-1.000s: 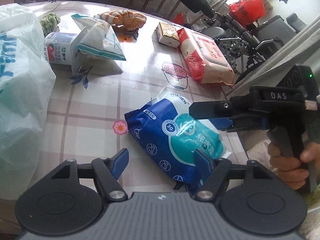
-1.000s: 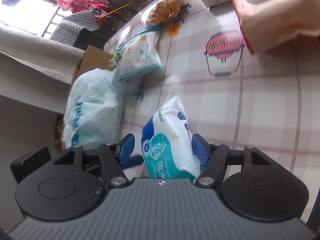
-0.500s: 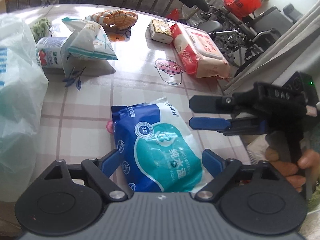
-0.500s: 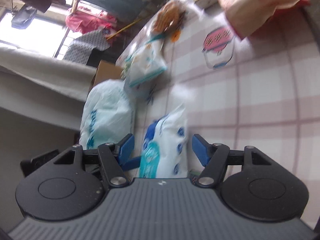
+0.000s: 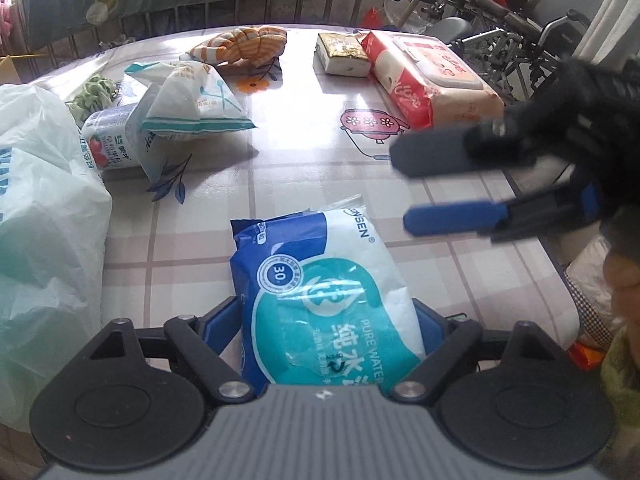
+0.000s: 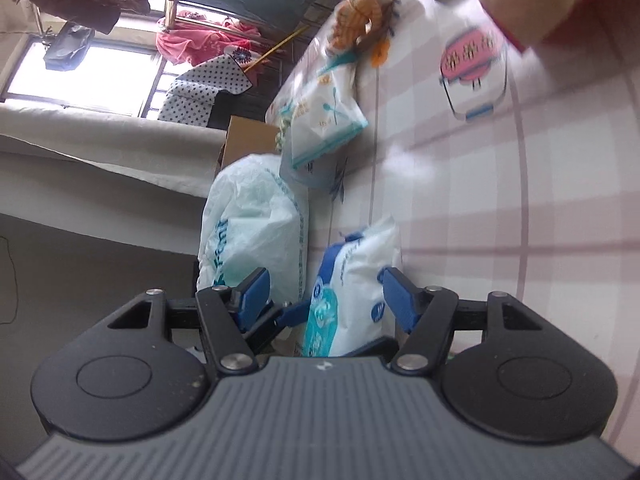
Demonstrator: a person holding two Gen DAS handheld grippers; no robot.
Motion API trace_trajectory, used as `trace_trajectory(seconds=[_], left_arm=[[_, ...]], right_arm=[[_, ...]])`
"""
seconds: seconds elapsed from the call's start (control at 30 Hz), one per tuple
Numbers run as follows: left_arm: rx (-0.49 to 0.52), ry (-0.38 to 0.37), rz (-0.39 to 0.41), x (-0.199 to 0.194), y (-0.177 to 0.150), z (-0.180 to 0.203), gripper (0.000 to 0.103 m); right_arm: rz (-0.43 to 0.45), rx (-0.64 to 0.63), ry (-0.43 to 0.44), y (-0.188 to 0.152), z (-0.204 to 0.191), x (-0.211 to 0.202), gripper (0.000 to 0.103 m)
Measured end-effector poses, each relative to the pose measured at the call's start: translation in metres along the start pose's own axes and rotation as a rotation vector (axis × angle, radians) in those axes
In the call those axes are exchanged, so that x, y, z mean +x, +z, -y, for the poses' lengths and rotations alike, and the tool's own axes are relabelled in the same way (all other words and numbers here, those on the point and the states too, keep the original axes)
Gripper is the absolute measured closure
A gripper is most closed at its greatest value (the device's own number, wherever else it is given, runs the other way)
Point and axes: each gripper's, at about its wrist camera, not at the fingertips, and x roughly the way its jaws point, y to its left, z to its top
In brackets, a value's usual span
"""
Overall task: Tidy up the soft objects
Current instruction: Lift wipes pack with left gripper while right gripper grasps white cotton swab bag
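A blue and teal wet wipes pack (image 5: 320, 280) lies on the checked table (image 5: 300, 168). It sits between the fingers of my left gripper (image 5: 324, 312), whose jaws are closing, with both blue pads touching the pack's long sides. To the right of the pack hovers my right gripper (image 5: 400, 190), open with nothing between its fingers and clear of the pack. In the right wrist view the same pack (image 6: 352, 292) shows just beyond the right gripper (image 6: 323, 280), with one left finger (image 6: 296, 314) against its side.
A large white plastic bag (image 5: 40, 220) fills the left edge. At the back lie a white and teal packet (image 5: 192, 104), a small carton (image 5: 108, 140), an orange striped soft toy (image 5: 244, 44), a gold-topped block (image 5: 344, 54) and a red wipes pack (image 5: 428, 76). The table edge runs close on the right.
The right gripper has drawn back to the right, off the pack. The left gripper has come forward over the pack, which has turned lengthwise and now sits between its fingers.
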Motion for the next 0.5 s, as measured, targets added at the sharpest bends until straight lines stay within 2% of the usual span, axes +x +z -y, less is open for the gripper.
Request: trace_trajectory(seconds=[0.17,0.27,0.33,0.5], left_arm=[[-0.035,0.028,0.015,-0.008,-0.004,-0.011,0.021],[-0.054,0.045,0.014,-0.013,-0.006,-0.024,0.021],[-0.068,0.055,0.012,-0.016,-0.007,-0.033,0.021],[-0.099,0.057,0.018,-0.018,-0.005,-0.052,0.021]], right_arm=[[0.002,-0.123,-0.064,0.036,-0.03,0.018,0.039],[-0.015,-0.18,-0.109,0.067,-0.046,0.045,0.033],[-0.035,-0.22,-0.134,0.088,-0.055,0.069,0.025],[-0.081,-0.274,-0.228,0.129,-0.063,0.127,0.021]])
